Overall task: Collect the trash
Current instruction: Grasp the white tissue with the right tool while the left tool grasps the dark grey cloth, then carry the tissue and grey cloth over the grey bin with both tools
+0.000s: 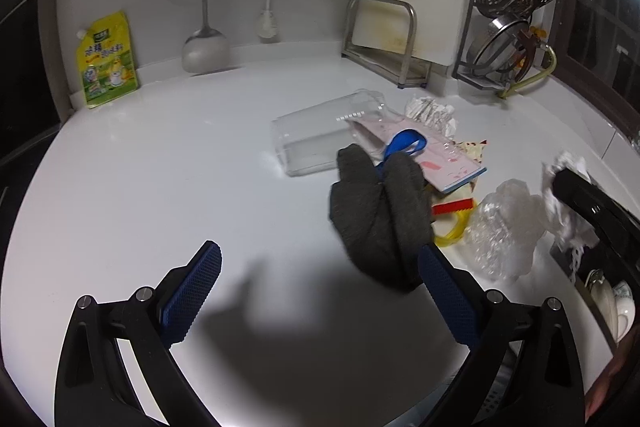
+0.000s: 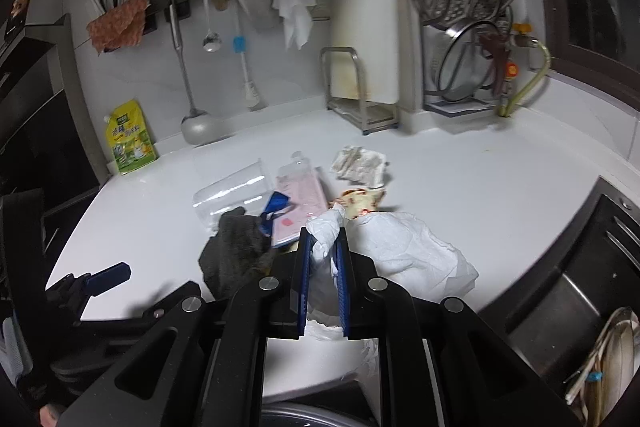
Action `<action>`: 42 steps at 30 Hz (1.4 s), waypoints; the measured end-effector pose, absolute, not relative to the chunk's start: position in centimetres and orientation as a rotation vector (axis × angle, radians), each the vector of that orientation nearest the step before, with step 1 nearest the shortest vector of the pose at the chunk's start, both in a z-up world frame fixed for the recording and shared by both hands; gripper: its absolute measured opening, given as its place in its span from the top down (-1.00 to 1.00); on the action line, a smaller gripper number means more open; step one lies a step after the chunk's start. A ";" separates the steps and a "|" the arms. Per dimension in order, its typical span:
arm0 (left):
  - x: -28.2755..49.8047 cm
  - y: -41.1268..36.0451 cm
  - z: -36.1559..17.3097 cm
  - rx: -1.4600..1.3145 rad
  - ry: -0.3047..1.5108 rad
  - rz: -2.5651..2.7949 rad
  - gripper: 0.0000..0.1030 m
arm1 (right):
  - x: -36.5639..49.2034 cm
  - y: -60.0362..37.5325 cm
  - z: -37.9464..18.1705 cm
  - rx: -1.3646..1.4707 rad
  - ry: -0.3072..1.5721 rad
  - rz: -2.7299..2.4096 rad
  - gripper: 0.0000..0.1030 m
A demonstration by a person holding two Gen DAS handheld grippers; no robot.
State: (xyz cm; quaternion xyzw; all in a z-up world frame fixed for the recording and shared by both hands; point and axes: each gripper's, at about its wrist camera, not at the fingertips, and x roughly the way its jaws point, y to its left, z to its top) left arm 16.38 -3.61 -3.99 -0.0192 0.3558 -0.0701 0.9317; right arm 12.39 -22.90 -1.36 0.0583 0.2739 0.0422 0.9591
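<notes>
Trash lies in a heap on the white counter [image 1: 160,179]: a dark grey cloth [image 1: 380,215], a clear plastic box [image 1: 316,135], a pink packet [image 1: 424,151] with a blue strip, a crumpled foil wrapper [image 1: 432,113], a clear crumpled bag [image 1: 504,227] and red and yellow scraps [image 1: 454,211]. My left gripper [image 1: 320,287] is open and empty, just in front of the grey cloth. My right gripper [image 2: 323,243] is shut on white crumpled tissue [image 2: 404,251], held above the counter's front right part; it also shows at the left wrist view's right edge [image 1: 568,183].
A yellow-green pouch [image 1: 107,61] stands at the back left. A ladle [image 1: 206,47], spoon and brush hang on the wall. A cutting-board rack [image 1: 384,39] and a lid rack [image 1: 520,7] stand at the back right. A sink [image 2: 568,291] with dishes lies right.
</notes>
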 end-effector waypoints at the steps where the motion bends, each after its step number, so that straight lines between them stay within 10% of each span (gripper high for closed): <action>1: 16.8 -4.0 -4.0 -0.045 0.731 -0.150 -0.88 | 12.1 -23.4 -1.4 0.125 0.554 0.078 0.77; 14: 20.2 -7.4 -5.5 0.026 0.767 -0.125 -0.86 | 10.1 -26.3 -2.8 0.191 0.565 0.070 0.77; 22: 20.0 -7.3 -5.8 -0.012 0.773 -0.215 0.34 | 9.8 -26.2 -3.4 0.202 0.574 0.072 0.77; 31: 18.3 -4.4 -3.1 -0.058 0.718 -0.227 0.76 | 8.6 -26.3 -3.5 0.218 0.577 0.058 0.77; 42: 11.6 -2.5 -0.9 -0.026 0.666 -0.261 0.77 | 3.9 -25.1 -3.2 0.227 0.580 0.042 0.77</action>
